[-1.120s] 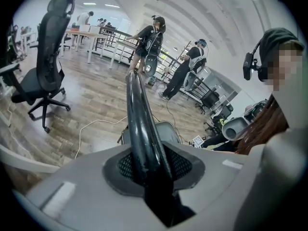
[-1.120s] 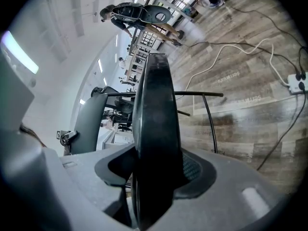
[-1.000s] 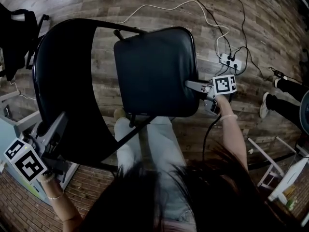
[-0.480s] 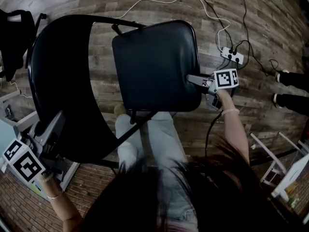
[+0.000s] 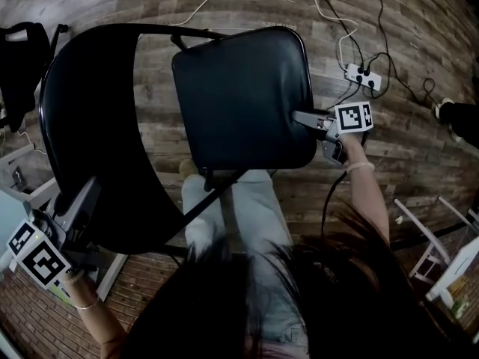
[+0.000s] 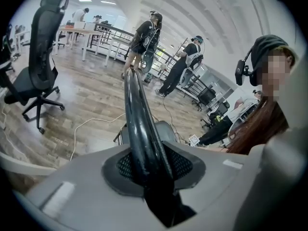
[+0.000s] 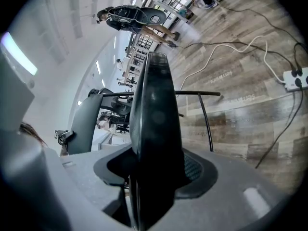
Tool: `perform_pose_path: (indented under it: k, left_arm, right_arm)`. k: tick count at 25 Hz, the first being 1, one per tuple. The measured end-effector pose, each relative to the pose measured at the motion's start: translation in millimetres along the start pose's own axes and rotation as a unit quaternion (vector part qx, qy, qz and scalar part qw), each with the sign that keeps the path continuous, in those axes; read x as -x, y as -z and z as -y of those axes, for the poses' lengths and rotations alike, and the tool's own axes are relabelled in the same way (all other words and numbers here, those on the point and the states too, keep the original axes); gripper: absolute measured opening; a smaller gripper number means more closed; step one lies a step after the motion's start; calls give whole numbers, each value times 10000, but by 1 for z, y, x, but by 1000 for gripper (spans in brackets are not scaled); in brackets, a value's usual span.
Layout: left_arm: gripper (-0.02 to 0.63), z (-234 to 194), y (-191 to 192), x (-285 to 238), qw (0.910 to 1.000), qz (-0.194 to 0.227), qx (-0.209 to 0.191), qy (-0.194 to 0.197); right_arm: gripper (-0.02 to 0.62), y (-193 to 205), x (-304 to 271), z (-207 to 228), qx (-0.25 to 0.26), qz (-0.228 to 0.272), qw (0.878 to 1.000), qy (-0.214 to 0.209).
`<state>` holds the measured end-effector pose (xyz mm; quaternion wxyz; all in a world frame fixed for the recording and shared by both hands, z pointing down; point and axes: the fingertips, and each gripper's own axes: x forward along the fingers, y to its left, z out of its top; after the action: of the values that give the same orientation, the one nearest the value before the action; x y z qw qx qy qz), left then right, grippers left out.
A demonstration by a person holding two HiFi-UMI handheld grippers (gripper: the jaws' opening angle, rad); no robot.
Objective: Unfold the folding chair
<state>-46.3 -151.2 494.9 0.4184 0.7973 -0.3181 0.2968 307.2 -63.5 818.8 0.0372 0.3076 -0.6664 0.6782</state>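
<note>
Both clamped: left gripper (image 5: 88, 198) on backrest (image 5: 90, 118) rim, right gripper (image 5: 301, 117) on seat (image 5: 239, 96) edge; power strip (image 5: 364, 76) beyond.

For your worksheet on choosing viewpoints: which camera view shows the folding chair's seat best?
The head view: nearly the whole seat faces the camera. The right gripper view shows only its edge, end-on; the left gripper view shows a sliver behind the backrest.

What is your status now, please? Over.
Left claw shut on backrest, right claw shut on seat. Seat spread away from backrest. Power strip on floor beyond seat.
</note>
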Motion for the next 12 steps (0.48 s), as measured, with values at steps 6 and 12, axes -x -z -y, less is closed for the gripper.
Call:
perform_pose_path:
  k: [6,12]
  left_arm:
    - [104,2,2,-6,10000,-50,12,58]
    - [109,13,2,-14,9999,-127,-37,110]
  right_arm:
    - [249,5,1,13,-166,102,9998,-20]
    - [252,8,0,19,-150,201,9994,-257]
